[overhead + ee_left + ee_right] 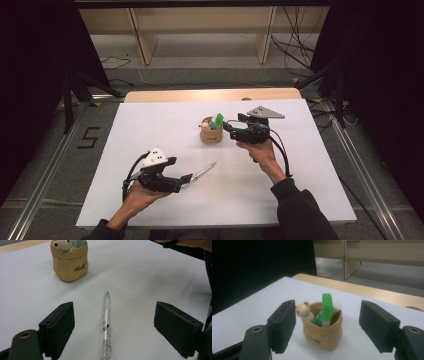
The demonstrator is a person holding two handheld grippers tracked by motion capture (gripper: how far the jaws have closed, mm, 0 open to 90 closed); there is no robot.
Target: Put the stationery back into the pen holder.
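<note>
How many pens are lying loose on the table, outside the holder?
1. A clear pen lies flat on the white table, between the open jaws of the left gripper. The tan holder contains other items, which I can't identify for certain.

A clear pen (106, 325) is lying flat on the white desk (150, 125), its tip pointing toward a tan pouch-shaped holder (323, 333) near the desk's middle. The holder is standing upright, a small bear figure (303, 311) peeking over its rim, and a green marker (327, 308) is sticking up out of it.
</note>
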